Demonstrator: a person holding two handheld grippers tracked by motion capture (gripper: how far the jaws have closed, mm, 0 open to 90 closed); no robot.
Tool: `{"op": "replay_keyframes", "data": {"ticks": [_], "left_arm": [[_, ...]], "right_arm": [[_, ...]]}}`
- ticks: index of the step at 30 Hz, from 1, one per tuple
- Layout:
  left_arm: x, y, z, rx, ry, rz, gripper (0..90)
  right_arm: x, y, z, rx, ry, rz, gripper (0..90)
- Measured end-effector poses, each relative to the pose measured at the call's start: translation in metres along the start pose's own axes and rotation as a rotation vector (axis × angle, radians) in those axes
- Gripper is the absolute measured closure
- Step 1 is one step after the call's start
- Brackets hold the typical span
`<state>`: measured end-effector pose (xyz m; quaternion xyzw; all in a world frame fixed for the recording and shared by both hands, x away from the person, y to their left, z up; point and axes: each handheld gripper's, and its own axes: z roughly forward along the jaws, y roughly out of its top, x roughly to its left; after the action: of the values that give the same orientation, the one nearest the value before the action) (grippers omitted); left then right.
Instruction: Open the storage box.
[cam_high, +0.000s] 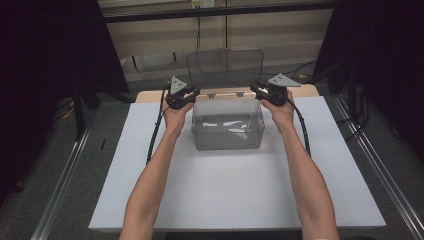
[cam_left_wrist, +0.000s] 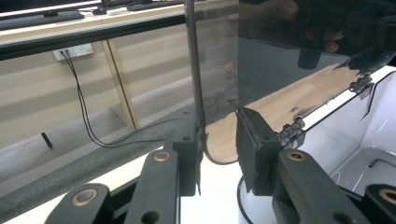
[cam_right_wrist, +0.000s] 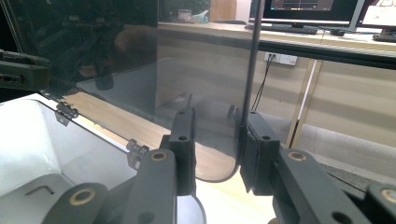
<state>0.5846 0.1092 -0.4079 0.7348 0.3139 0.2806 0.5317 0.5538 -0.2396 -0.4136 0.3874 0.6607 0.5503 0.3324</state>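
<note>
A clear plastic box (cam_high: 227, 142) stands on the white board, its smoky hinged lid (cam_high: 225, 62) raised upright at the back. My left gripper (cam_high: 192, 92) sits at the lid's lower left corner and my right gripper (cam_high: 256, 89) at its lower right corner. In the left gripper view the lid (cam_left_wrist: 280, 70) has its edge against the left jaw of that gripper (cam_left_wrist: 219, 135), with a gap to the other jaw. In the right gripper view the lid (cam_right_wrist: 116, 70) has its rounded corner between the jaws of that gripper (cam_right_wrist: 215, 135), the edge by the right jaw.
The white board (cam_high: 225, 195) covers most of the table, with a wooden strip (cam_high: 150, 95) behind it. Small hinges (cam_left_wrist: 359, 84) join lid and box. Pale items (cam_high: 225, 124) lie inside the box. Metal rails (cam_high: 65, 175) run along both sides.
</note>
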Motion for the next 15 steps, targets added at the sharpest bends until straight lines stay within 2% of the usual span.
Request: {"op": "replay_keyframes", "data": {"ticks": [4, 6, 8, 12, 15], "left_arm": [[0.0003, -0.0010, 0.0013, 0.005, -0.005, -0.003, 70.4], [0.0013, -0.0011, 0.0017, 0.005, -0.008, -0.014, 70.4], [0.0021, 0.0000, 0.0022, 0.009, -0.013, -0.022, 70.3], [0.0021, 0.0013, 0.0023, 0.020, -0.012, -0.014, 70.1], [0.0017, 0.0018, 0.0032, 0.026, -0.008, -0.005, 69.3]], "right_arm": [[0.0007, 0.0000, 0.0019, 0.005, -0.007, -0.008, 68.1], [0.0018, 0.0004, 0.0033, 0.016, -0.022, -0.041, 67.1], [0.0027, 0.0010, 0.0043, 0.023, -0.032, -0.039, 66.4], [0.0017, -0.0004, 0.0063, 0.017, -0.030, -0.015, 65.3], [0.0028, 0.0007, 0.0078, 0.032, -0.035, -0.034, 63.0]]}}
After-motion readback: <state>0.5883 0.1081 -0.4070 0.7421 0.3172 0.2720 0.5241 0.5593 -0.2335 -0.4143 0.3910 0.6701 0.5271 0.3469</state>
